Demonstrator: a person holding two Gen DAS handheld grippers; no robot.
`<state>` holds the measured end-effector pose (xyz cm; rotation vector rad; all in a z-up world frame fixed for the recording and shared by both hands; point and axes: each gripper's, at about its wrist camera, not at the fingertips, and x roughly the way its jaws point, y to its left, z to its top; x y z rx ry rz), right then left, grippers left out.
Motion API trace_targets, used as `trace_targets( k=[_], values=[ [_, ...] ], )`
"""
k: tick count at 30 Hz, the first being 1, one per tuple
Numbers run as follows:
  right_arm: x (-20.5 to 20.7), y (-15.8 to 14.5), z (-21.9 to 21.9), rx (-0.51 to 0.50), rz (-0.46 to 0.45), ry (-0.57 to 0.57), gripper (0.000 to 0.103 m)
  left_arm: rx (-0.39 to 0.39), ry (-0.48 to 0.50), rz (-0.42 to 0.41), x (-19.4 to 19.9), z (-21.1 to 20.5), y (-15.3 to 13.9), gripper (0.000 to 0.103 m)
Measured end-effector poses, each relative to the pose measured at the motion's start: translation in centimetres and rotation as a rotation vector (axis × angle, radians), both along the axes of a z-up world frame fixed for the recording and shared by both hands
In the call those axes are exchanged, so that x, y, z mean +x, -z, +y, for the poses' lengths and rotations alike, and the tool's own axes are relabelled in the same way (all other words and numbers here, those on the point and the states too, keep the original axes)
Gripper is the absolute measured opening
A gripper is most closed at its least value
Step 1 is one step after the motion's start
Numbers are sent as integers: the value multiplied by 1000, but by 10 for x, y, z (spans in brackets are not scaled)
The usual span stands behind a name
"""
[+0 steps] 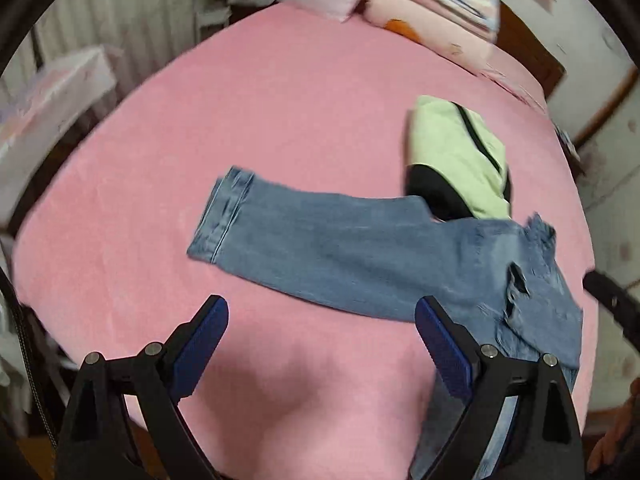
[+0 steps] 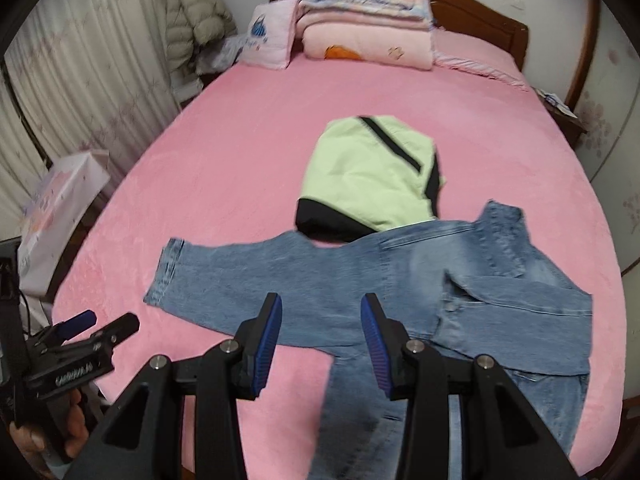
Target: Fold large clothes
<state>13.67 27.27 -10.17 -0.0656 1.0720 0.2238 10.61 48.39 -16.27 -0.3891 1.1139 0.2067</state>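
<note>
Blue jeans [image 1: 360,256] [image 2: 360,272] lie spread on the pink bed [image 1: 280,120] [image 2: 240,160], one leg stretched out to the left and the waist bunched at the right. A folded green and black garment [image 1: 456,160] [image 2: 372,180] rests just beyond them, its near edge touching the jeans. My left gripper [image 1: 320,308] hangs wide open over bare sheet near the bed's front edge, with nothing between its fingers. It also shows at the lower left of the right wrist view, the left gripper [image 2: 96,328] held by a hand. My right gripper [image 2: 322,300] hovers partly open above the jeans' leg, gripping nothing.
Folded quilts [image 2: 368,20] and a pillow [image 2: 272,36] are stacked at the wooden headboard [image 2: 480,20]. Curtains [image 2: 80,80] and a white box [image 2: 60,208] stand along the bed's left side. A puffer jacket [image 2: 192,12] hangs in the far corner.
</note>
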Motion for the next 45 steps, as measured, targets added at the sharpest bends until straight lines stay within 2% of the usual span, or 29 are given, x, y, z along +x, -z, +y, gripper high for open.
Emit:
trace_targets(
  k=[3,8,11,13,17,21,22,23,24,25,27,29,31,34,36,37,40,43,45],
  values=[
    [8,29,27,-40,24,-38,41,-93,-83,-2,2,35,42,94],
    [23,69,56,-44,72,-52,41,-269,-245,-19,6,83,115,91],
    [27,87,66,-38,96,-61,41,-349,-324,-20,10,105,158,74],
    [28,99,72,-36,112,-70,41,-409,-364,-16,16,116,184,54],
    [28,117,76,-42,145,-69,41,-473,-425,1,20,126,220,51],
    [28,129,70,-37,163,-55,41,-489,-450,-28,22,123,228,51],
    [28,131,67,-33,165,-48,41,-475,-449,-32,22,122,228,45],
    [28,133,64,-26,168,-39,41,-456,-447,-33,23,120,228,34],
    [28,135,62,-22,172,-31,41,-432,-436,-29,25,118,228,13],
    [28,136,59,-18,178,-22,41,-415,-425,-23,27,119,226,7],
    [26,138,53,-6,186,-9,41,-380,-415,-17,33,117,214,4],
    [25,136,47,0,180,-2,41,-321,-379,-52,40,107,186,3],
    [22,132,39,4,168,7,41,-283,-331,-110,46,93,151,2],
    [20,123,18,21,148,42,41,-212,-209,-232,55,54,84,2],
    [19,118,2,32,136,67,41,-175,-90,-329,61,11,35,2],
    [19,115,-8,38,129,83,41,-169,-53,-357,63,-2,21,3],
    [16,104,-50,50,95,149,41,-158,141,-450,76,-78,-28,3],
    [11,96,-99,64,72,222,41,-176,282,-484,87,-144,-45,3],
    [7,93,-132,66,60,267,41,-176,379,-482,97,-196,-46,3]
  ],
)
